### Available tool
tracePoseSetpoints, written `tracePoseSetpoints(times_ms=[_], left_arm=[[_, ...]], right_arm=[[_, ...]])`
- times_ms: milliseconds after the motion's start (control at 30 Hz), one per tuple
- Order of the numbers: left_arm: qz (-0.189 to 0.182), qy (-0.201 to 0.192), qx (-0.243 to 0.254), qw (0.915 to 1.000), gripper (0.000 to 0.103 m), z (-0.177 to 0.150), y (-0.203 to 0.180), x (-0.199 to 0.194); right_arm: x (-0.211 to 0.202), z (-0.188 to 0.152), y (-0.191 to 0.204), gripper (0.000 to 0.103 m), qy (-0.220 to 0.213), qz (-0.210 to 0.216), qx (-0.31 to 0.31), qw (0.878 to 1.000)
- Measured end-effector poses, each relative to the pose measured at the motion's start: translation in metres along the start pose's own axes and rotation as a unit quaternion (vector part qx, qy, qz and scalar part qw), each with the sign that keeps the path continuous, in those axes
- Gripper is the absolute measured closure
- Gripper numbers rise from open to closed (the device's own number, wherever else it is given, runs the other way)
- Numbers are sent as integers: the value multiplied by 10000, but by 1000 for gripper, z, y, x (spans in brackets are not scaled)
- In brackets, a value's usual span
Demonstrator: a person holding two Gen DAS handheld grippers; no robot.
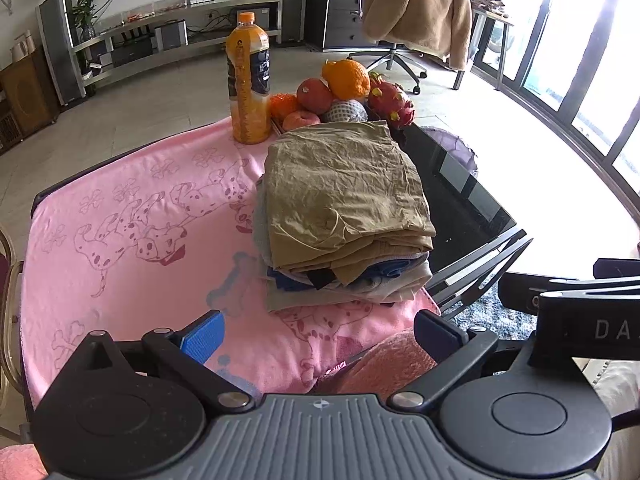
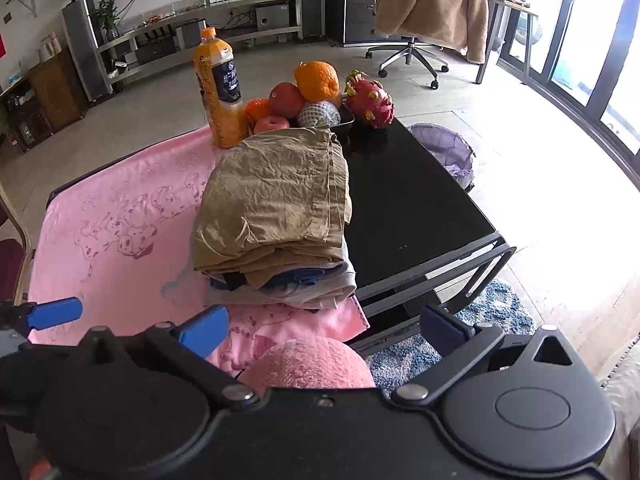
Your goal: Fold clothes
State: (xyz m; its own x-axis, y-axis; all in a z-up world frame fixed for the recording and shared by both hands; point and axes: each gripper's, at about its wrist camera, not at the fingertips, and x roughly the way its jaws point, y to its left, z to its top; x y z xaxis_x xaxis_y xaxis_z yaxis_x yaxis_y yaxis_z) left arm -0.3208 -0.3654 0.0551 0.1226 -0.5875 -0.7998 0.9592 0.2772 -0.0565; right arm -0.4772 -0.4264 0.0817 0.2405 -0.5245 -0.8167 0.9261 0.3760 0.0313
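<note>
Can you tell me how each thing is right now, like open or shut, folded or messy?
Left tool: open, empty.
Right tool: open, empty.
Clothes pile: folded, stacked.
Juice bottle: upright, capped.
Pink towel: spread flat on the table.
Fruit: heaped together.

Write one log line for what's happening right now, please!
left gripper: open, empty | right gripper: open, empty | folded clothes stack: on pink blanket, khaki top

We hold our left gripper point(image 1: 320, 334) with its blue-padded fingers point(image 1: 202, 338) spread wide, nothing between them. Our right gripper point(image 2: 324, 330) sits just beside it, to its right, its fingers point(image 2: 204, 330) likewise spread wide and empty.
</note>
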Motion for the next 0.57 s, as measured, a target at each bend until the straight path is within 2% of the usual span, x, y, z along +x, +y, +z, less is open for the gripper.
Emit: tracePoseSetpoints(times_ms=[467, 567], left_arm=[[28, 110, -88, 9999, 2, 1, 3, 9], [92, 27, -75, 9999, 2, 1, 4, 9]], right_arm=[[9, 1, 2, 0, 32, -25, 27, 10000], [10, 2, 6, 0, 26, 2, 29, 10000]])
